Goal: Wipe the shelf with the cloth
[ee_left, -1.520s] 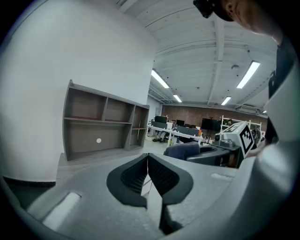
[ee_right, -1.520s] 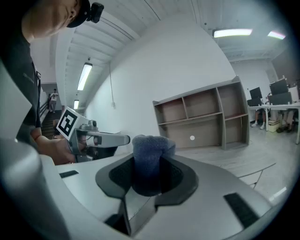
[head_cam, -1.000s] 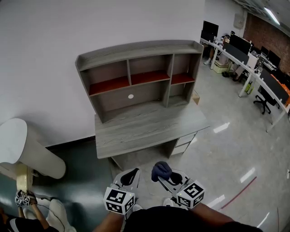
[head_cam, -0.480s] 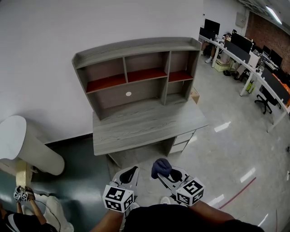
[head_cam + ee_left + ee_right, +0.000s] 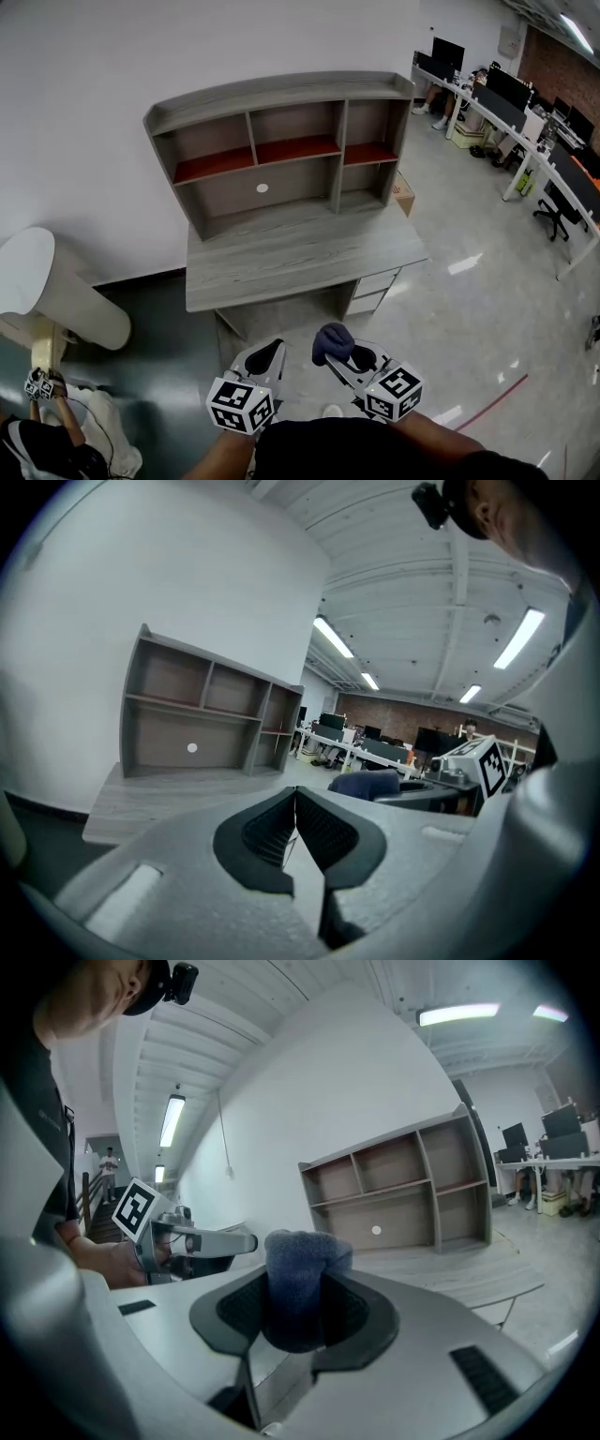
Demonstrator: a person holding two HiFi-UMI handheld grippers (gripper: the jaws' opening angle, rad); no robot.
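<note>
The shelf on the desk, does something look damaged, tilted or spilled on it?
Nothing stands out. The shelf stands upright and square on the desk, no spill or break visible. Its back panel has one small white round spot; I cannot tell what it is. The cloth sits bunched in the right gripper.

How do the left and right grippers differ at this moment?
The right gripper is shut on the dark blue cloth; the left gripper is shut on nothing. The right gripper's jaws are held apart by the cloth's thickness; the left gripper's jaws meet. Both are held low, short of the desk.
</note>
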